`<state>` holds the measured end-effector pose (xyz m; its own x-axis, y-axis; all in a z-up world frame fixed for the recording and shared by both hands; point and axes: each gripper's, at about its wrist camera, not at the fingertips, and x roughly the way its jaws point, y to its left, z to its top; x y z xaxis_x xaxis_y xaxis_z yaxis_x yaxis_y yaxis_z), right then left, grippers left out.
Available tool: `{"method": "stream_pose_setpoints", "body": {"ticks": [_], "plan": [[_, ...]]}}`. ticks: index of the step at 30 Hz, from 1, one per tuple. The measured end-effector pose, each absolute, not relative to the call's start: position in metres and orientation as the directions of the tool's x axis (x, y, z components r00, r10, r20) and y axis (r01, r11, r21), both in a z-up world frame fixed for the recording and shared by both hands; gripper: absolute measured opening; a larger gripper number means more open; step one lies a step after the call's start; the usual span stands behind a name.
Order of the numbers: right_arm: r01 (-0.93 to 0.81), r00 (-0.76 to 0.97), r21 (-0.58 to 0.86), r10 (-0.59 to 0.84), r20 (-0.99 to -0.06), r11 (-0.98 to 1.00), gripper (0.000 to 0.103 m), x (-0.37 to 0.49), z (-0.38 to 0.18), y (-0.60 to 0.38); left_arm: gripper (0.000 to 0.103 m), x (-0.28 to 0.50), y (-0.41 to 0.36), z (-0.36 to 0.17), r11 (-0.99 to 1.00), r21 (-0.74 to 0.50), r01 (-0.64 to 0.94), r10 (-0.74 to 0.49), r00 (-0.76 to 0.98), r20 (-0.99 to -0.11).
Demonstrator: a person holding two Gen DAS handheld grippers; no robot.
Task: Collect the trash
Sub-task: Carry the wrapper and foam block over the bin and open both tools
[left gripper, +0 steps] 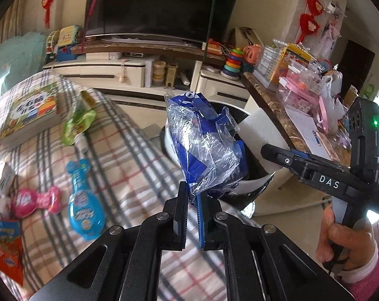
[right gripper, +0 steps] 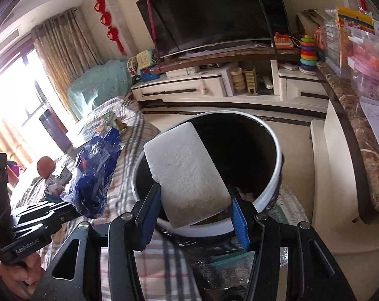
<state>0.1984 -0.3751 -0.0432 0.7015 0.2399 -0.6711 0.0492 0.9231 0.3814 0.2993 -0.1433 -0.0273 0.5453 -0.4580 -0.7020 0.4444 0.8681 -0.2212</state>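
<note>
The left gripper (left gripper: 193,200) is closed on a crumpled blue and clear plastic wrapper (left gripper: 204,148). The right gripper (right gripper: 193,200) grips a white foam block (right gripper: 187,175) between its jaws. Just beyond both stands the round white trash bin (right gripper: 274,135), its dark opening under the block.

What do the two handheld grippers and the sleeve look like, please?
Both grippers are black, with flat fingers lined in blue pads. The right gripper carries white "DAS" lettering and a green light; the left gripper reads "GenRobot.AI". The sleeve is pink with a white cuff.
</note>
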Motion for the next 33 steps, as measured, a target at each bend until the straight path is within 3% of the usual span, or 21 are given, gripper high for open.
{"method": "stream_pose_setpoints", "body": {"ticks": [22,24,27,33], "plan": [[0.078,0.674,0.345,0.206,-0.709,0.935,0.054,0.228,-0.055,-0.400,0.006,0.344,-0.193,-0.037,0.870,-0.216,0.443,-0.445,0.515,-0.733],[0.079,0.673,0.342,0.203,-0.711,0.936,0.055,0.230,-0.056,-0.401,0.014,0.347,-0.196,-0.038,0.872,-0.213,0.441,-0.440,0.515,-0.736],[0.080,0.668,0.339,0.202,-0.716,0.937,0.059,0.234,-0.057,-0.403,0.040,0.346,-0.194,-0.036,0.879,-0.222,0.423,-0.438,0.528,-0.728],[0.086,0.670,0.367,0.219,-0.709,0.926,0.067,0.231,-0.058,-0.405,0.044,0.336,-0.187,-0.039,0.882,-0.226,0.414,-0.438,0.539,-0.720]]}}
